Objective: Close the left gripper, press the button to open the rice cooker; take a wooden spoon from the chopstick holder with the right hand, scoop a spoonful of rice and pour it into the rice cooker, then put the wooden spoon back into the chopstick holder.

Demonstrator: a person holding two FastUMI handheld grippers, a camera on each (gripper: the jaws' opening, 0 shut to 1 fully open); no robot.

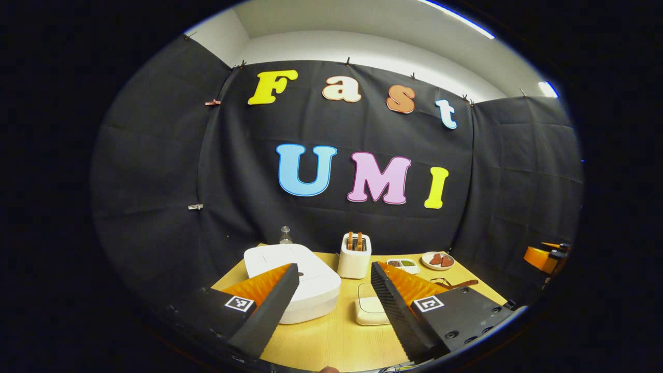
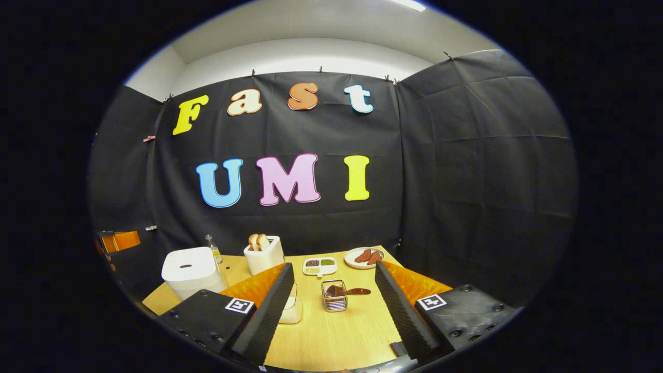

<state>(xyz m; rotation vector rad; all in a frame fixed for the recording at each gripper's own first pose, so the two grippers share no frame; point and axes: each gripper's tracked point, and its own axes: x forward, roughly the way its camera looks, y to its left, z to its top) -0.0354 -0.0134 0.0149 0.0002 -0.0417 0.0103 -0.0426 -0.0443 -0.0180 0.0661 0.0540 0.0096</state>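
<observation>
In the right gripper view we see the table with the rice cooker at its left, a bottle just behind it and the toaster to its right. Right of the toaster lie a divided dish and then a plate. Nearer to us stands the chopstick holder, the wooden spoon in it.

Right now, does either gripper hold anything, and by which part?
Nothing is held. The left gripper and the right gripper are both open, with only the table between their fingers.
</observation>
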